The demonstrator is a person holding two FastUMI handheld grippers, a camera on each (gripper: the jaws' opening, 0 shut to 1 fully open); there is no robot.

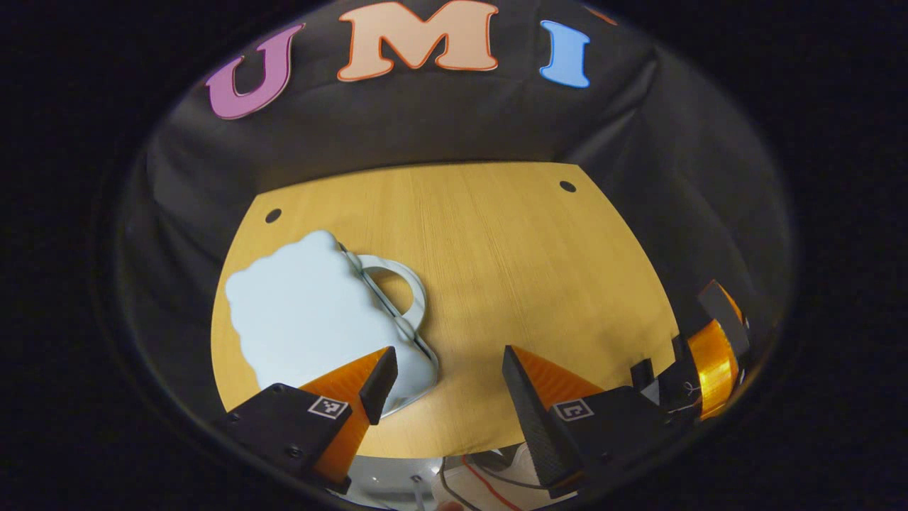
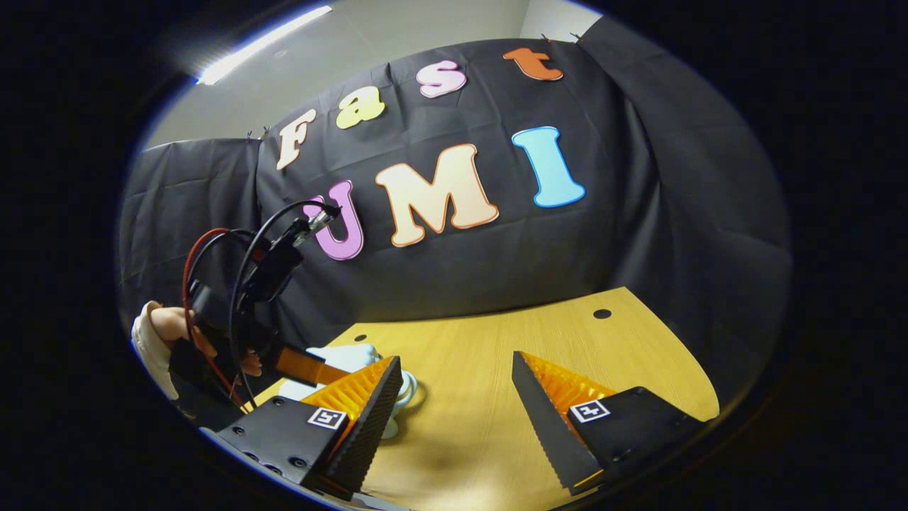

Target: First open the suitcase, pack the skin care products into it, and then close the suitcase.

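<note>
Light wood table (image 1: 496, 270) with a couple of small dark round holes (image 1: 567, 187) near the far edge. Black cloth (image 2: 638, 213) draped behind and around the sides, a bit wrinkly. Plain pale wall (image 2: 397, 35) above that, plus a long strip light (image 2: 262, 44) glowing up top.

In the left gripper view we see our left gripper (image 1: 448, 372) with its jaws spread wide above the wooden table (image 1: 511, 270). A pale blue suitcase (image 1: 312, 319) with scalloped edges lies shut on the table's left part, its looped handle (image 1: 401, 284) toward the middle. Our left finger overlaps its near corner; whether they touch, we cannot tell. The right gripper (image 1: 709, 355) shows at the right edge.
</note>
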